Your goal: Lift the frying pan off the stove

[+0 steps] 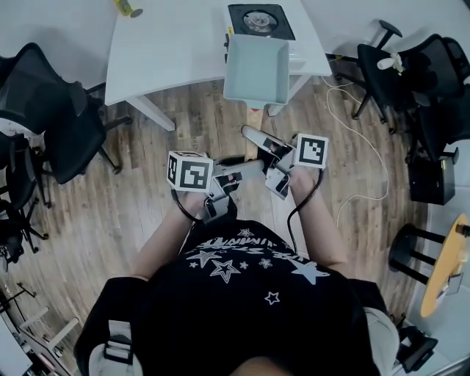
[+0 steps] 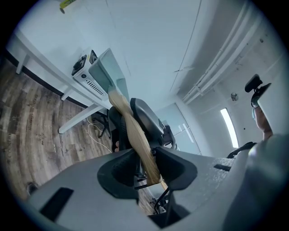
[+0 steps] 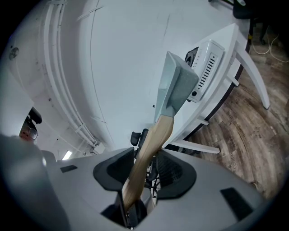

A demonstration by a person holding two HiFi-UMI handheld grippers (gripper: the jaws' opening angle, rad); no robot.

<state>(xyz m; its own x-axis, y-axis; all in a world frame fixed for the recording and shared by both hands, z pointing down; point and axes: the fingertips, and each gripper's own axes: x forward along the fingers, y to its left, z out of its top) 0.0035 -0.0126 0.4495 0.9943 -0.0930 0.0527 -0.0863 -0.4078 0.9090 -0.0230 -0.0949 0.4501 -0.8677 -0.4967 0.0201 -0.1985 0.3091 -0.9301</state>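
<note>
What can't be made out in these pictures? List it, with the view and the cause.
- Stove front edge: head view, the frying pan covers it.
- Pan's inside: both gripper views, only its outside shows.
- Yellow object on the table: head view, cut by the top edge, too small.

Jaws of right gripper (image 3: pixel 146 169) clamped on wooden handle (image 3: pixel 153 137) of pale green square frying pan (image 3: pixel 177 88); white stove (image 3: pixel 206 63) behind, white table (image 3: pixel 228 83), wood floor (image 3: pixel 255 135) at right
</note>
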